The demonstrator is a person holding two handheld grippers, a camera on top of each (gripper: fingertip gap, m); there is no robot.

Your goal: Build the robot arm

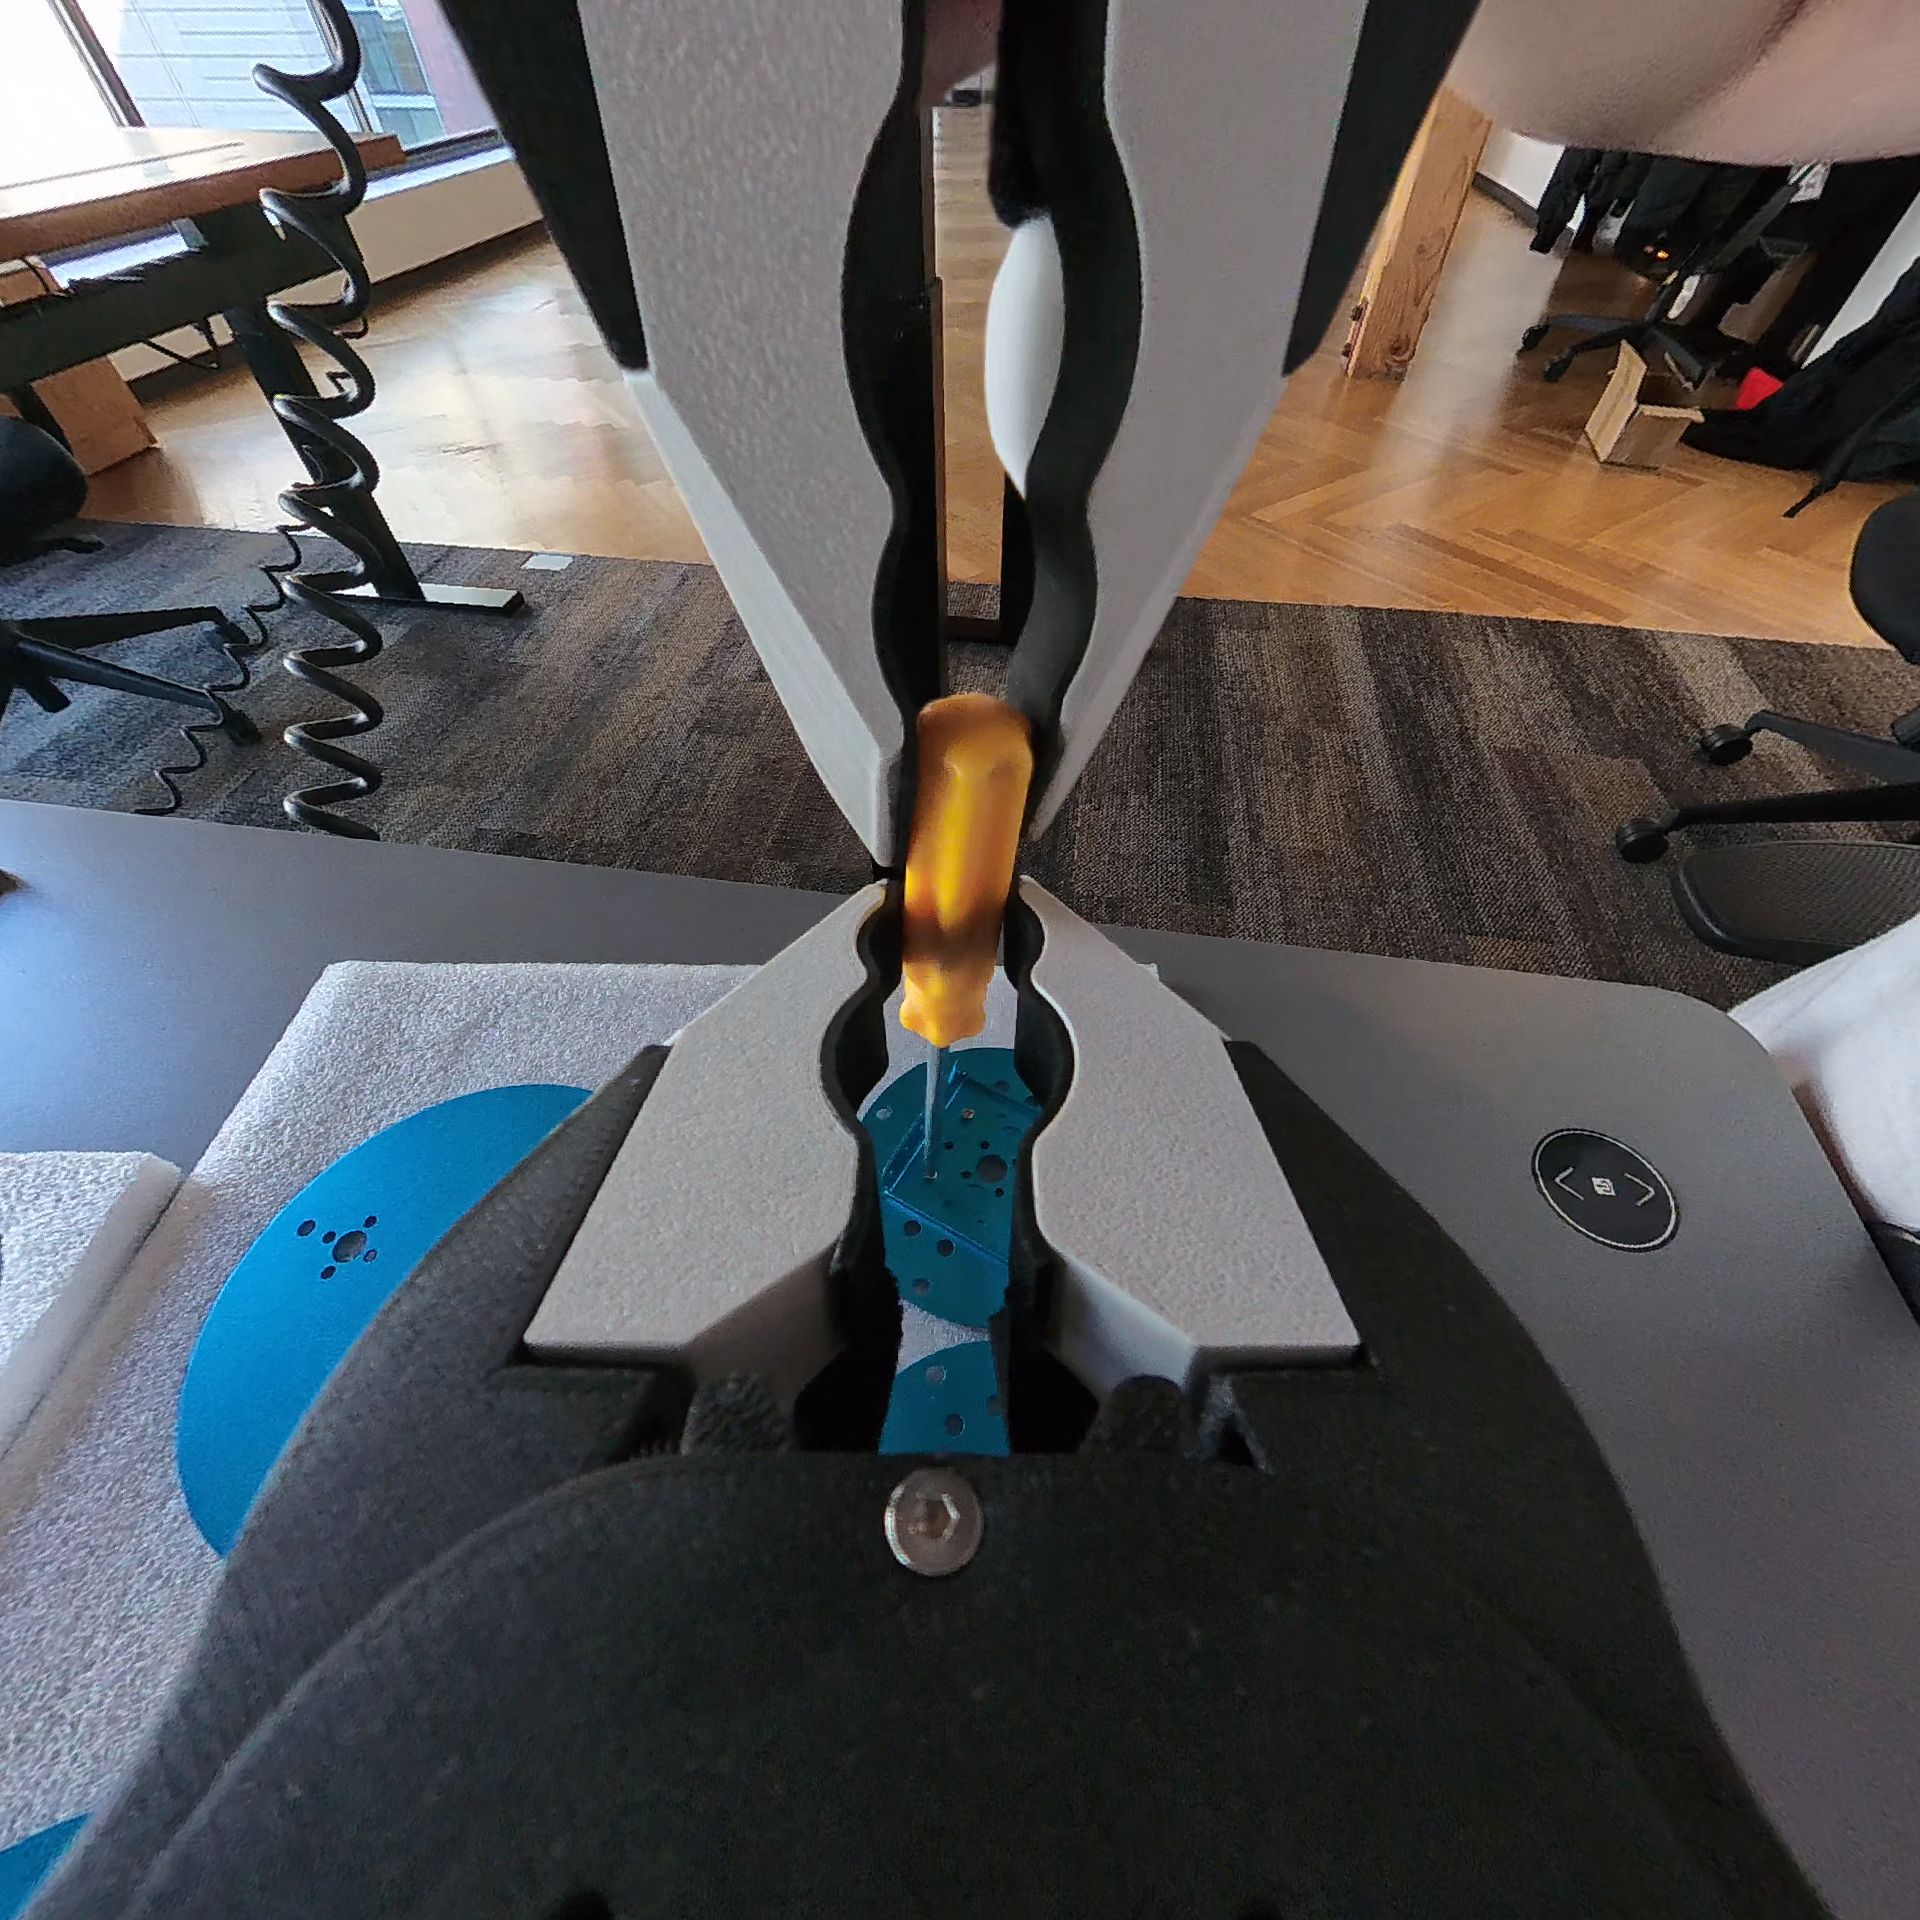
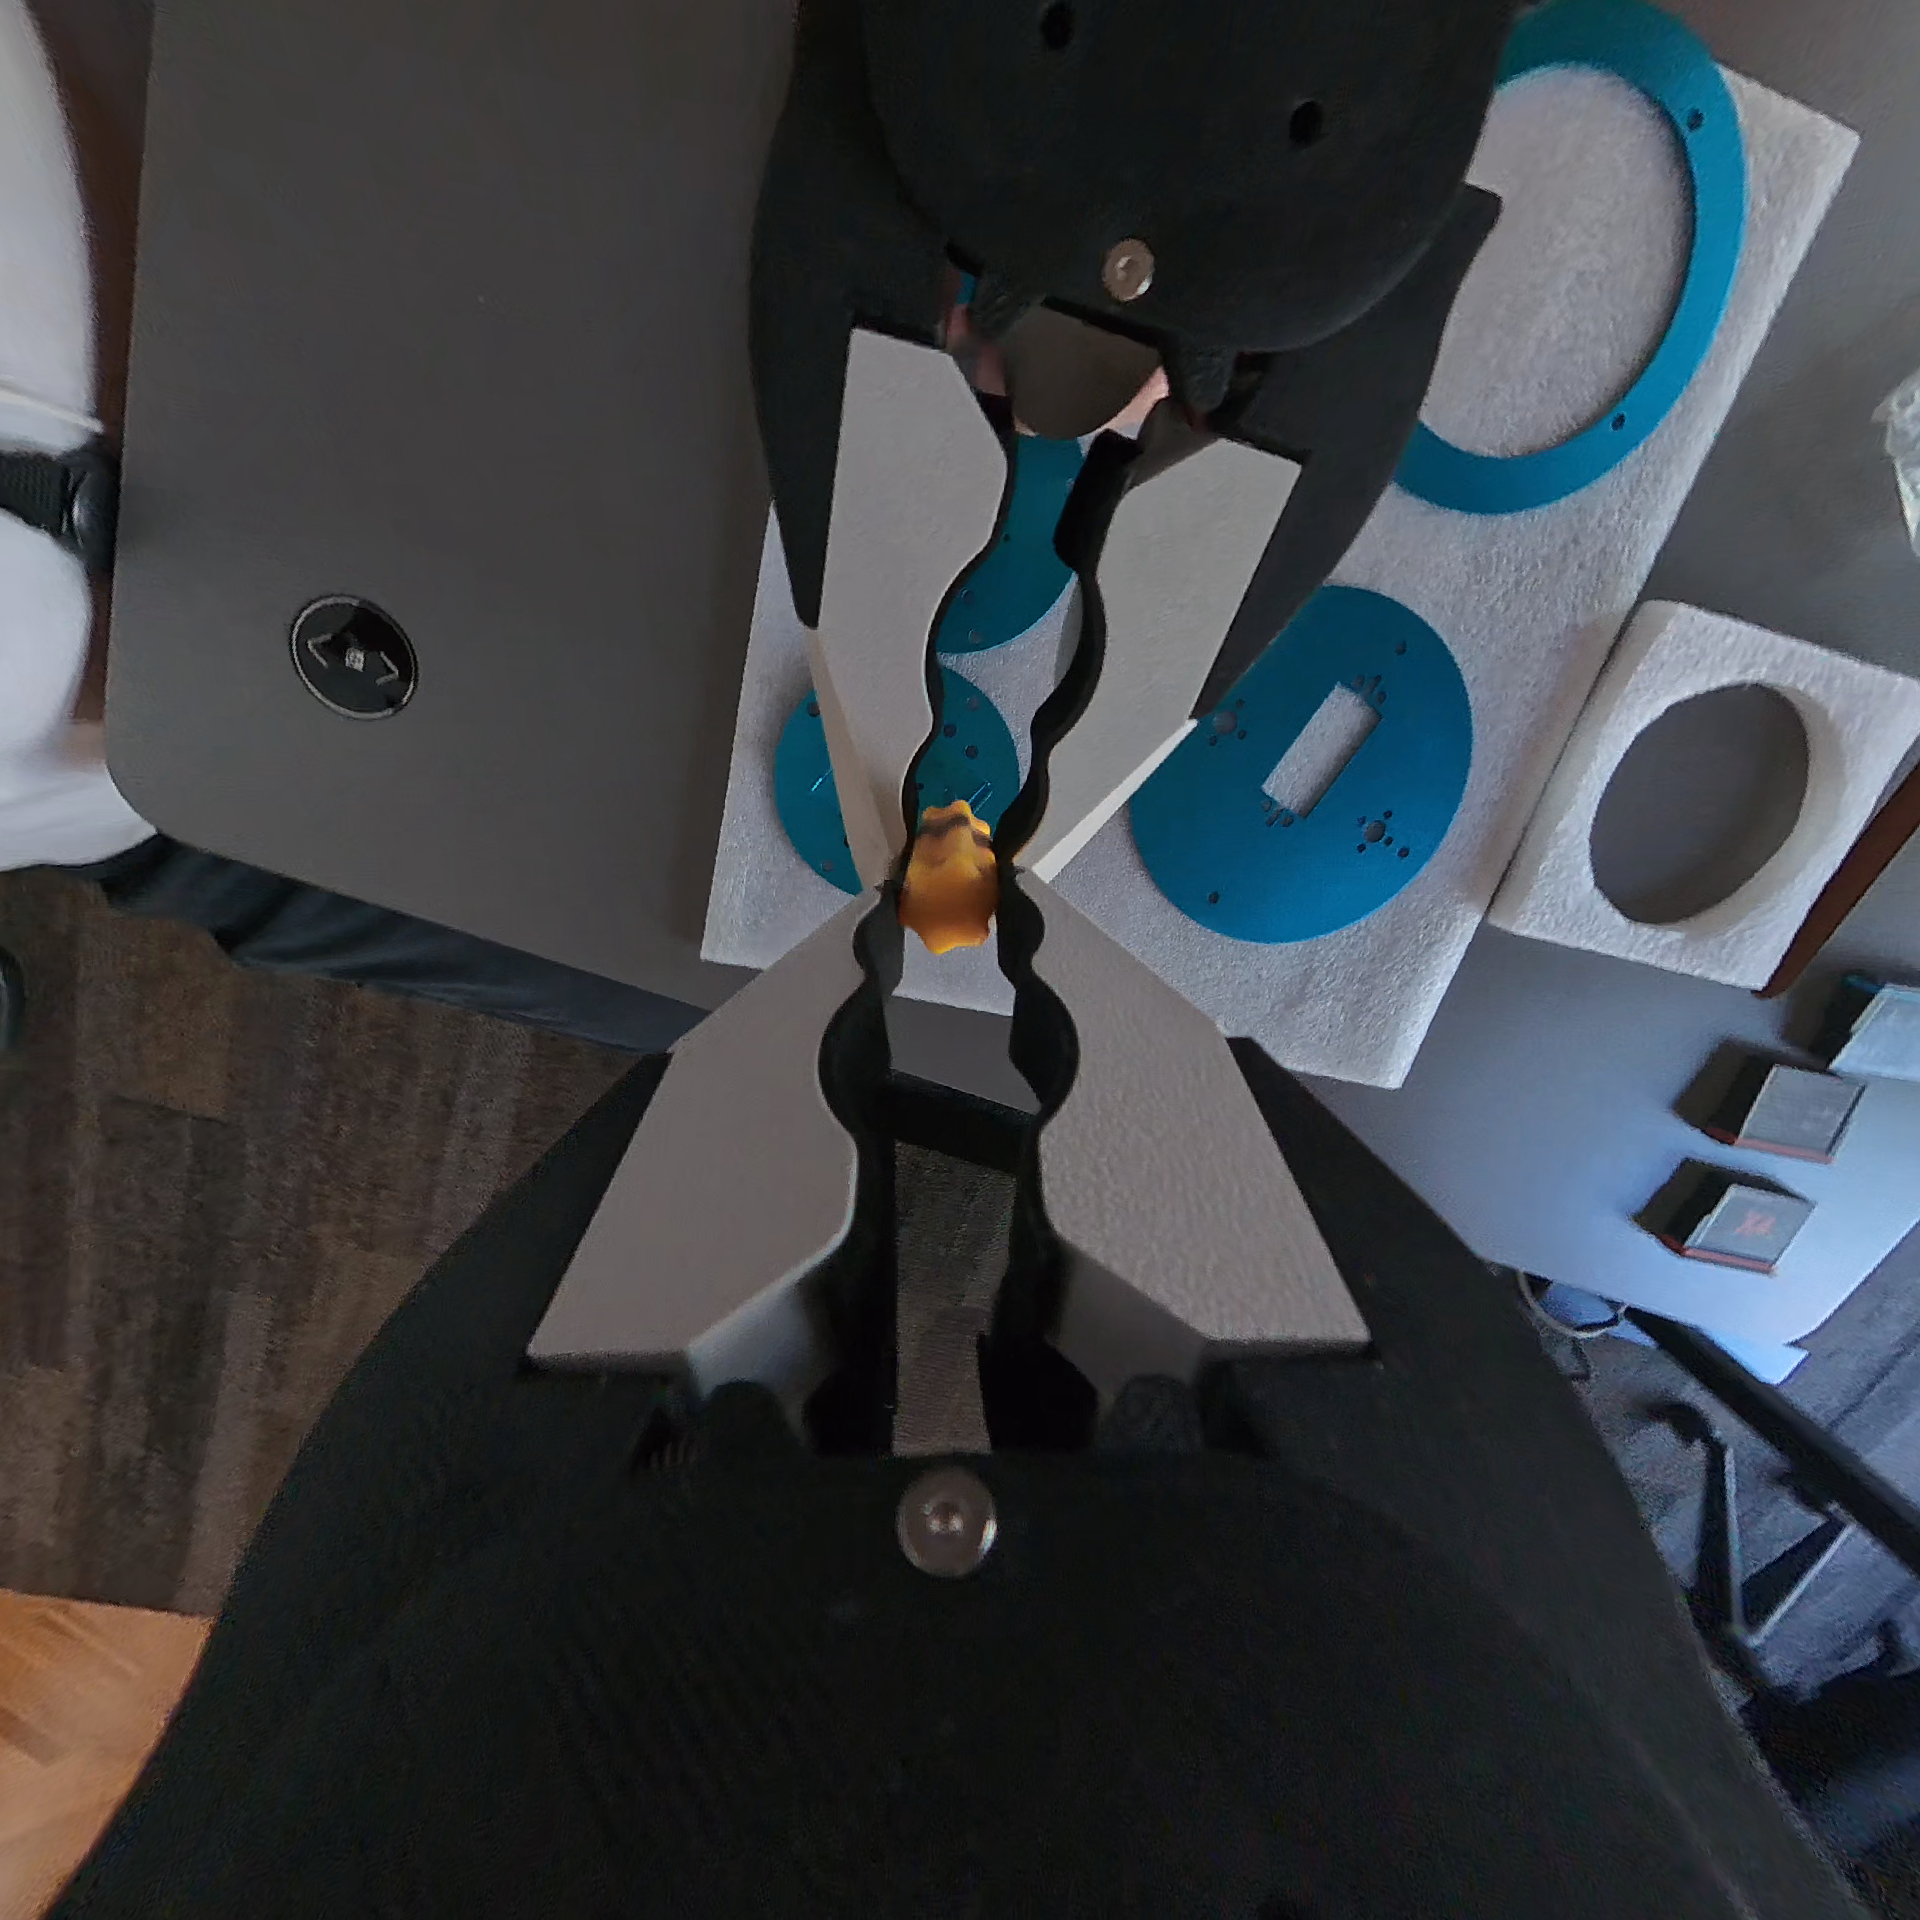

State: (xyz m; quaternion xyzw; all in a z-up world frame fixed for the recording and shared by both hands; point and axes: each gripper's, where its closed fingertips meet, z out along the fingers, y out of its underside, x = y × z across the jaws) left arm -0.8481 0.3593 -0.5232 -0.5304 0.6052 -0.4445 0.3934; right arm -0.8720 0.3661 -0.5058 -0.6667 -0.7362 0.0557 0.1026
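Nearest the lens in the left wrist view is the black housing of the left gripper point(image 1: 953, 883), with its steel bolt point(image 1: 933, 1522) at lower centre. Its jaws are clenched round the lower part of the amber handle of a screwdriver point(image 1: 961, 831). The right gripper point(image 2: 951, 899) comes in from the top of that frame, and its jaws grasp the same handle higher up. In the right wrist view we see the handle end-on at the frame's centre.

The screwdriver stands nearly upright at frame centre. Its thin shaft runs down into a hole of a blue perforated bracket point(image 1: 956, 1195), which rests on a white foam pad point(image 1: 468, 1018) on the grey counter point(image 1: 1351, 1039). A blue disc point(image 1: 343, 1247) lies at lower left. In the right wrist view, a blue ring point(image 2: 1704, 260) lies at upper right and a slotted blue disc point(image 2: 1309, 769) at centre right.

We judge the tool light and rigid. The faceted plastic handle gives the only sound hold, though it may be smooth enough to twist between the pads. The slender shaft looks liable to bend under side load
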